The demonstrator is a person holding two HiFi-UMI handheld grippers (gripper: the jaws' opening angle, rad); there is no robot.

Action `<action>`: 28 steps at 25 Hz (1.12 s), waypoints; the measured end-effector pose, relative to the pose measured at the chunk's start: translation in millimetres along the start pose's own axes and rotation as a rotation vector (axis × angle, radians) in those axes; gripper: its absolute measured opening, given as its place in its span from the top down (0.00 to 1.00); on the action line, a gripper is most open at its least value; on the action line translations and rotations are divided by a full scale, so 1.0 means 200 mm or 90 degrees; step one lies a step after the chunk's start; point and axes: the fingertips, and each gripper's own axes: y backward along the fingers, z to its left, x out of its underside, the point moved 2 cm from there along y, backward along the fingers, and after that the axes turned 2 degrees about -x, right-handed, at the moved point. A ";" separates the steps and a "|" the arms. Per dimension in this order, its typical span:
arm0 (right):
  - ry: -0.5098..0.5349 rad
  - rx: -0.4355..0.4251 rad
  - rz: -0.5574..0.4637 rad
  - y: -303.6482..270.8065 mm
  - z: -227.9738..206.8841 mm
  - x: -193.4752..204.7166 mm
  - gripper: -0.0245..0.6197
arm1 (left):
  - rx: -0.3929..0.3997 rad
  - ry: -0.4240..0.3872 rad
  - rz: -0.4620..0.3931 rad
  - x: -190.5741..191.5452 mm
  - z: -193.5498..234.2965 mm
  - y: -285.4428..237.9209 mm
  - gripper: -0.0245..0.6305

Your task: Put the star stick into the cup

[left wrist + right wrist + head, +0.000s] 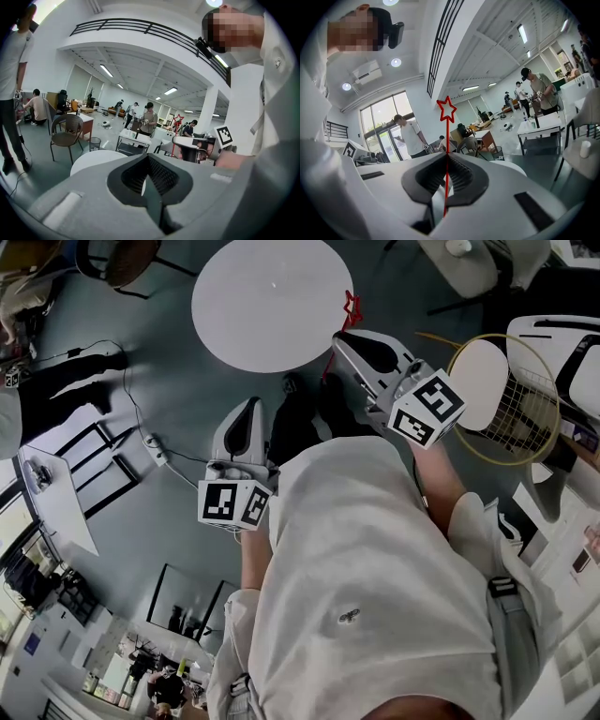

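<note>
White shirt [375, 568] fills the near view. Beyond it the right hand-held gripper [343, 341] is clenched on the star stick [447, 136], pinching its lower shaft so the red star stands upright, probably for lowering end-first into a cup. The left hand-held gripper [247, 411], jaws pressed together on nothing, hangs to the left. A round counter [272, 296] lies farther off; I cannot pick out a cup for certain.

The star stick [446, 140] is red throughout. The right gripper [446, 157] and left gripper [149, 160] are pale grey-white with black ribbed pads [461, 176]. Their cubes [427, 409] carry black-and-white squares. The round table [272, 301], upper centre, is white.
</note>
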 end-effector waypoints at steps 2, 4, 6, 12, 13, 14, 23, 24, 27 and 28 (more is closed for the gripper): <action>0.002 0.000 0.001 -0.01 0.00 0.00 0.94 | 0.002 0.001 0.005 0.00 0.01 -0.02 0.95; 0.002 0.007 -0.001 -0.02 -0.01 -0.01 0.94 | 0.012 0.000 0.010 -0.02 0.02 -0.06 0.95; 0.001 0.019 -0.004 -0.04 -0.04 -0.03 0.94 | 0.028 -0.006 0.014 -0.04 0.04 -0.11 0.95; 0.002 0.068 -0.014 -0.09 -0.11 -0.09 0.94 | 0.085 -0.020 0.017 -0.11 0.11 -0.32 0.95; 0.002 0.074 -0.015 -0.09 -0.12 -0.10 0.94 | 0.095 -0.025 0.016 -0.14 0.11 -0.35 0.95; 0.004 0.079 -0.015 -0.10 -0.14 -0.12 0.94 | 0.103 -0.029 0.014 -0.17 0.12 -0.39 0.95; 0.011 0.131 -0.037 -0.34 -0.29 -0.27 0.94 | 0.164 -0.039 0.021 -0.34 0.34 -0.67 0.95; 0.011 0.136 -0.040 -0.36 -0.31 -0.28 0.94 | 0.170 -0.040 0.024 -0.35 0.36 -0.69 0.95; 0.010 0.152 -0.047 -0.44 -0.34 -0.30 0.94 | 0.195 -0.047 0.033 -0.36 0.40 -0.75 0.95; 0.011 0.157 -0.049 -0.46 -0.35 -0.30 0.94 | 0.204 -0.050 0.037 -0.37 0.41 -0.77 0.95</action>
